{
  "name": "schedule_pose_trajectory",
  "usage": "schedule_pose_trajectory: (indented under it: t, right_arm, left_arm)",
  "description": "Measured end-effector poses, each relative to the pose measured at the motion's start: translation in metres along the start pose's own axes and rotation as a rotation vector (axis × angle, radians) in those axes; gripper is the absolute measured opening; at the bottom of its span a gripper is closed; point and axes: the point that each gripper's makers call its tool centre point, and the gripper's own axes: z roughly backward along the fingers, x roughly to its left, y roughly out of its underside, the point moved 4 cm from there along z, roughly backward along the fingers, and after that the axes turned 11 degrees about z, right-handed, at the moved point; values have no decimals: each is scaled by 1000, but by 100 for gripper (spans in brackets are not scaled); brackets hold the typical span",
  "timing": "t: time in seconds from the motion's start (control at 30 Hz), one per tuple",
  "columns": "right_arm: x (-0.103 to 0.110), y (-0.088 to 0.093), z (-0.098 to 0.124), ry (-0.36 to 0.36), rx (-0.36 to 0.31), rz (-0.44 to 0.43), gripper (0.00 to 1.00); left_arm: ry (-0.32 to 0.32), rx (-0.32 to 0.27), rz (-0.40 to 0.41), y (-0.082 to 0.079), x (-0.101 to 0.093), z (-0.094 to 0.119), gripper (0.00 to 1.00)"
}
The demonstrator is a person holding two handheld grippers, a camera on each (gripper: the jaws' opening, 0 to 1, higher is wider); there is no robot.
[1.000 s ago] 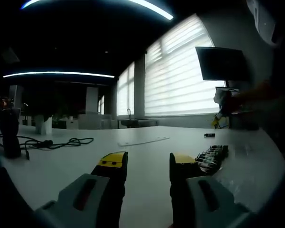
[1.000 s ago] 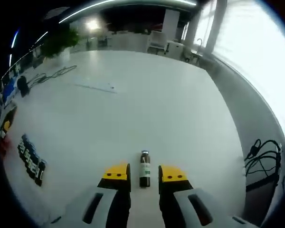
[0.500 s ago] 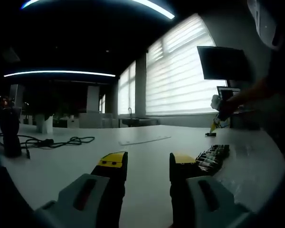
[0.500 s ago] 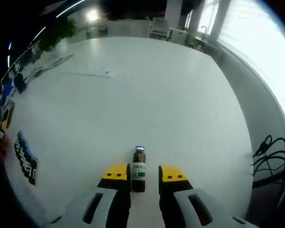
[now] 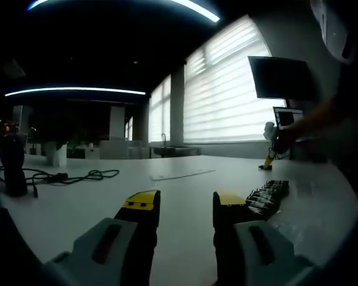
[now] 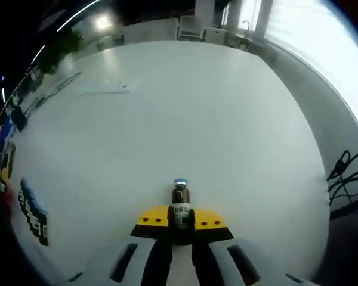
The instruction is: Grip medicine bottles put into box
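You've got one medicine bottle (image 6: 180, 205), dark brown glass, blue cap, white-green label, bottom centre of right gripper view, clamped between the jaws. Box of bottles (image 6: 32, 211) sits lower left, on the white table.

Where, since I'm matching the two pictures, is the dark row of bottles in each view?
Left gripper view: row of bottles on the table, right of centre, beside the jaws.
Right gripper view: lower left edge.
Shared landmark: pale strip lying farther across the table.
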Motion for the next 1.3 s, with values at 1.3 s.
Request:
schedule_pose_trajectory:
  t: [1.3]
  right_arm:
    - [105, 17, 101, -33, -184, -83, 7]
  left_arm:
    - [49, -35, 48, -6, -5, 3, 28]
